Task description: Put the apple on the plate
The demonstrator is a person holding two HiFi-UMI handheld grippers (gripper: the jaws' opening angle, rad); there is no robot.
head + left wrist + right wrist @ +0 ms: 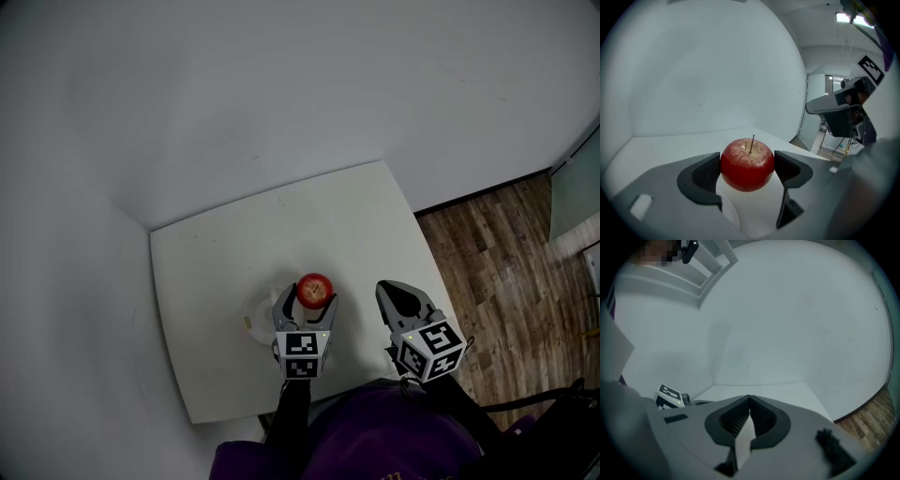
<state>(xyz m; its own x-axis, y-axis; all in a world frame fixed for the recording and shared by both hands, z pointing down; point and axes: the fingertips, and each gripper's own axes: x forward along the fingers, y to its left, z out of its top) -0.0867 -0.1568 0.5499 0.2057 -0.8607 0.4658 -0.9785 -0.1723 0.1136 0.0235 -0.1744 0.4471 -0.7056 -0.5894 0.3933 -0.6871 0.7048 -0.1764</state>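
items i count on inspection: one apple (315, 290); one plate (255, 315); one white table (234, 248); two grippers in my hands, namely one left gripper (307, 300) and one right gripper (394, 292)

White square table (281, 234) in the corner, white plate (255, 314) on it

Bare test-room corner: white walls (234, 94), small white table (234, 244), wood-plank floor (506, 253).
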